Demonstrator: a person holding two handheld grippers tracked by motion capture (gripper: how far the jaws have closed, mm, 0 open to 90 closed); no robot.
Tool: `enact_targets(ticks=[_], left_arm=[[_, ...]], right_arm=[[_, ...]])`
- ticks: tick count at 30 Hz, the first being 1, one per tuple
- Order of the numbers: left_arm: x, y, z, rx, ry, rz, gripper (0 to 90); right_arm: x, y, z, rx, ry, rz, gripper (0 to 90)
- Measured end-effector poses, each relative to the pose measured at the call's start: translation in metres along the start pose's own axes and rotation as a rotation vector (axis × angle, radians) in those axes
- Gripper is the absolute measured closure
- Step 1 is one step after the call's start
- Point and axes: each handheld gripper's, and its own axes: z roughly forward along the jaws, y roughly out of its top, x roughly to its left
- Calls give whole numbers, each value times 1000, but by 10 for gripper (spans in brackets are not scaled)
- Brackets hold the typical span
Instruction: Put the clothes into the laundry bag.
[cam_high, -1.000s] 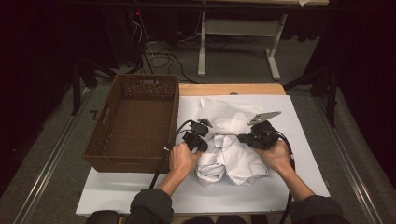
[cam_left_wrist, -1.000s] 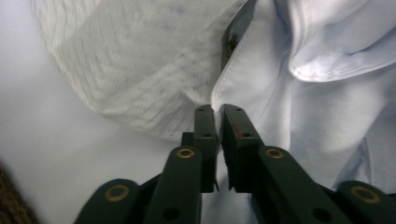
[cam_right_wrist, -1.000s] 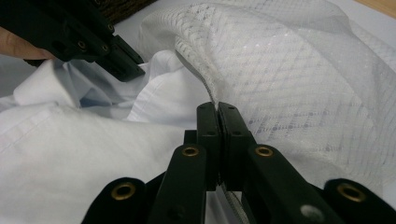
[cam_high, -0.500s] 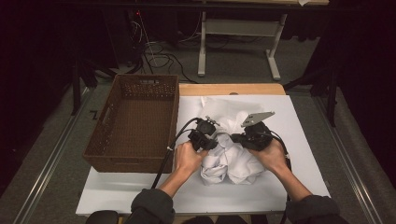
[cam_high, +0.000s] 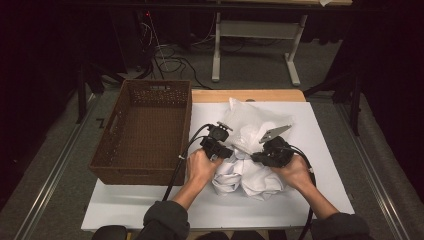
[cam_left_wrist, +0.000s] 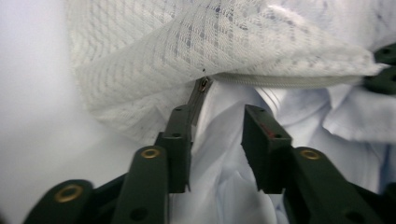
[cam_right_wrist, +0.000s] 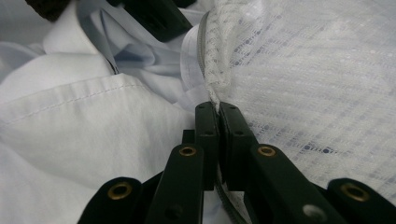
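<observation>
- While the right tool (cam_right_wrist: 218, 109) stays out of the way at the bag's mouth, its jaws are pressed together on the zippered rim of the white mesh bag (cam_high: 252, 127), which I judge keeps that opening lifted so the white shirt (cam_high: 250, 175) can be fed in.
- As for the left tool (cam_left_wrist: 217, 135), its jaws have just been opening and now stand part open, gripping nothing; shirt cloth lies behind the gap, and the bag's zipper pull (cam_left_wrist: 202, 85) hangs just above one jaw.
- Seen from the high view, the left tool (cam_high: 216, 145) and the right tool (cam_high: 272, 152) sit on either side of the crumpled shirt, at the near edge of the bag.
- Judging by the bunched folds, the shirt rests on the desk (cam_high: 320, 150) right at the bag's mouth, touching it, with most of the cloth outside; how much is already inside I cannot tell.
- Lying flat and pale beyond the shirt, the mesh bag looks mostly slack.
- Left of the bag, a brown wicker basket (cam_high: 142, 132) stands partly on the desk, with nothing visible inside it.
</observation>
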Motion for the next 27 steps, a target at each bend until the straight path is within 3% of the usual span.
enact_targets(ticks=[5, 7, 10, 12, 15, 21, 27], left_arm=[[-4, -5, -8, 5, 5, 7, 517], [-2, -6, -9, 14, 2, 1, 506], [-2, -8, -11, 11, -15, -8, 495], [-3, -10, -14, -2, -35, -14, 486], [-4, -11, -19, -13, -53, -21, 467], [-4, -14, -32, -40, -39, -20, 446], [1, -12, -28, 18, -42, -68, 392]], right_arm=[[1, -3, 7, 49, -26, -14, 885], [-1, -5, 10, 68, -42, 3, 887], [-9, -9, 17, 111, -98, -4, 889], [-16, -14, 20, 114, -92, 28, 890], [-21, -17, 21, 120, -114, 34, 890], [-25, -19, 22, 130, -152, 37, 890], [-30, -20, 22, 132, -175, 47, 889]])
